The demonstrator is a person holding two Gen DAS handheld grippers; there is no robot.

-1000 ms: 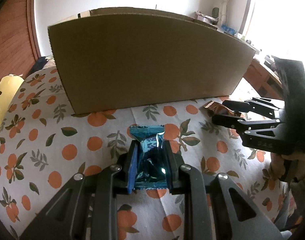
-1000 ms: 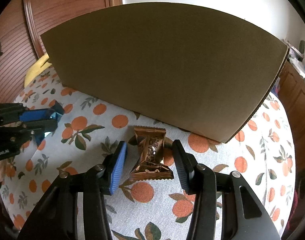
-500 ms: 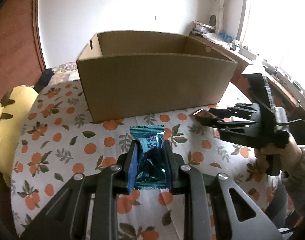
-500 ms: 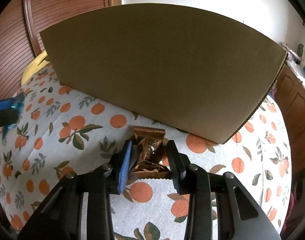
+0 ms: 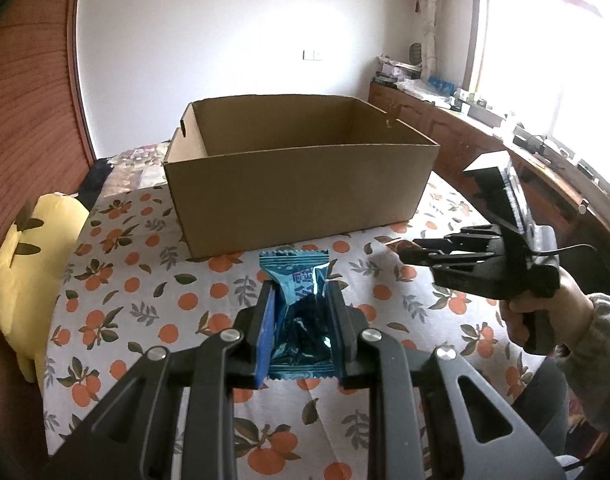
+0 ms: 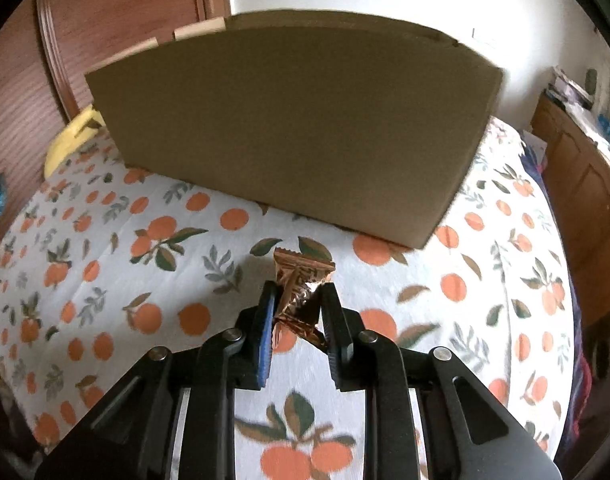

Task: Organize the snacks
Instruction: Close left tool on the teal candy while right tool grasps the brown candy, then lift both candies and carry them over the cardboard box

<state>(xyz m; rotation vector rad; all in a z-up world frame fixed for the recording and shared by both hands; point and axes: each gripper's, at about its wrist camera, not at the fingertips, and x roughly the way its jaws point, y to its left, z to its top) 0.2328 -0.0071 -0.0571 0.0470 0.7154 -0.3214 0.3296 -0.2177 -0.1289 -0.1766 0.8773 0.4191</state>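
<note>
My left gripper (image 5: pixel 300 292) is shut on a blue snack packet (image 5: pixel 299 304) and holds it above the tablecloth, in front of an open cardboard box (image 5: pixel 297 192). My right gripper (image 6: pixel 297 294) is shut on a brown snack packet (image 6: pixel 299 292) and holds it just above the cloth, near the box's front wall (image 6: pixel 301 128). In the left wrist view the right gripper (image 5: pixel 415 250) shows at the right, held by a hand, with the brown packet's tip (image 5: pixel 397 245) at its fingers. What lies in the box is hidden.
A table with an orange-print cloth (image 5: pixel 117 280) carries the box. A yellow plush toy (image 5: pixel 29 264) sits at the table's left edge. A wooden cabinet (image 6: pixel 585 200) stands to the right, a wooden wall to the left.
The right gripper closed on the brown packet and lifted it off the cloth. The left gripper rose and drew back with the blue packet, so the box's open top now shows.
</note>
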